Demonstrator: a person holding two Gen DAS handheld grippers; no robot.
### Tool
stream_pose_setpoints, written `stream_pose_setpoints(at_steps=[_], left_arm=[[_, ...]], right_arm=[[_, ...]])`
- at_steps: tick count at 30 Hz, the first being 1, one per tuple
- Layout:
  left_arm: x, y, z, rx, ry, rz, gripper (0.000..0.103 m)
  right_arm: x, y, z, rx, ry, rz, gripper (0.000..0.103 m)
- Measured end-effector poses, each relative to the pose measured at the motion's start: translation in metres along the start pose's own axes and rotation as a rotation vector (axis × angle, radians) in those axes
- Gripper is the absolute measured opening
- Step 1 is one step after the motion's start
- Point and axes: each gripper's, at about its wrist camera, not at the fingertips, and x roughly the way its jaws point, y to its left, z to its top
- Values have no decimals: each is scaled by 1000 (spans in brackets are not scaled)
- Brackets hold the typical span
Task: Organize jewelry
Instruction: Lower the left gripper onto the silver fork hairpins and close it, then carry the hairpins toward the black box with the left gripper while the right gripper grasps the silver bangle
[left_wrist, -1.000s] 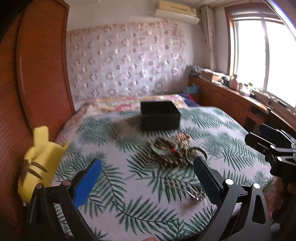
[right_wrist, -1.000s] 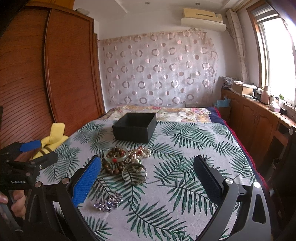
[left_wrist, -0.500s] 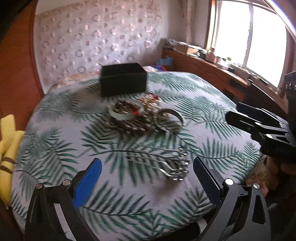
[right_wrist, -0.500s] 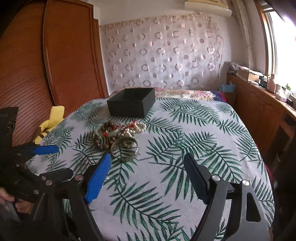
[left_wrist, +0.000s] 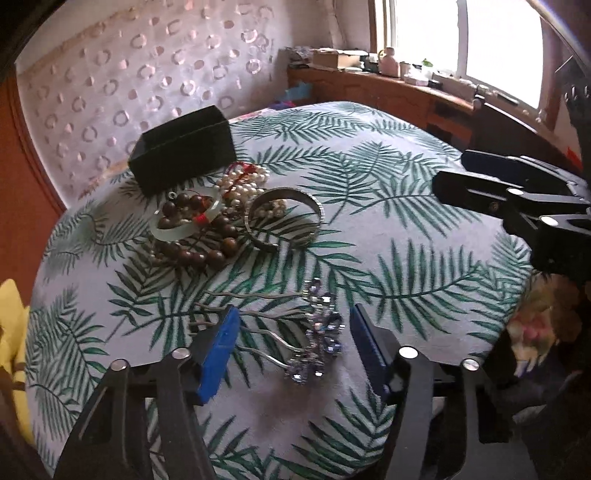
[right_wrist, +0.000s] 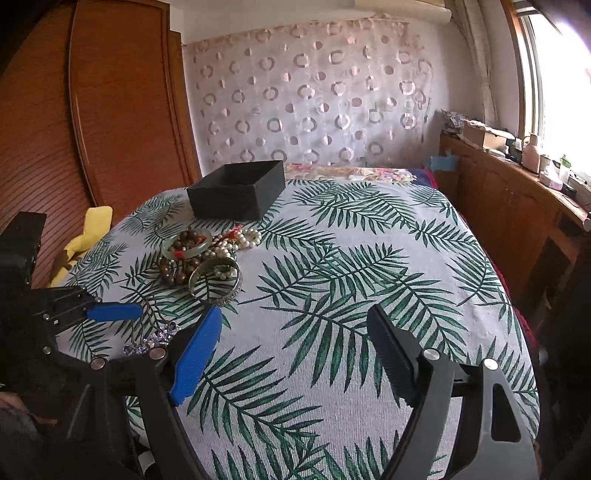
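Left gripper (left_wrist: 291, 341) with black angular frame, round silver screws, one bright blue finger pad, one dark ribbed pad, right gripper (right_wrist: 295, 347) of the same build, black struts with slotted cut-outs

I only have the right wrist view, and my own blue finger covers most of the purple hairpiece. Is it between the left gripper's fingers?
Observer: Yes. In the left wrist view the crystal hairpiece lies on the bedspread between the left gripper's fingers. The jaws are closing, and neither pad presses on it yet.
Operator: Which way do its prongs run?
Observer: The wavy metal prongs reach toward the blue pad. The crystal head sits nearer the dark pad.
Operator: Is it tangled with the other jewelry?
Observer: No. It lies apart from the metal bangle and the brown beads, with bare bedspread between them.
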Motion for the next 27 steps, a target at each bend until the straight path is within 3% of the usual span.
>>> stream_pose_setpoints(at_steps=[3,5,9,11,13,23,27], left_arm=[[-2,4,-1,16,-11,5,47],[-2,7,-1,25,-7,1,19],[-3,24,-3,-26,-15,-38,17],[-8,33,-3,-47,-31,-72,8],[-11,37,-1,-56,-36,-73,6],[-30,54,-3,-104,-104,-81,5],[-38,59,-4,-130,-135,-88,5]], right_arm=[[2,3,1,-9,5,3,83],[3,5,2,-10,5,7,83],[7,10,3,-18,8,14,83],[10,14,3,-27,13,17,83],[13,16,2,-34,20,20,83],[31,31,6,-75,39,44,83],[45,40,11,-101,75,102,83]])
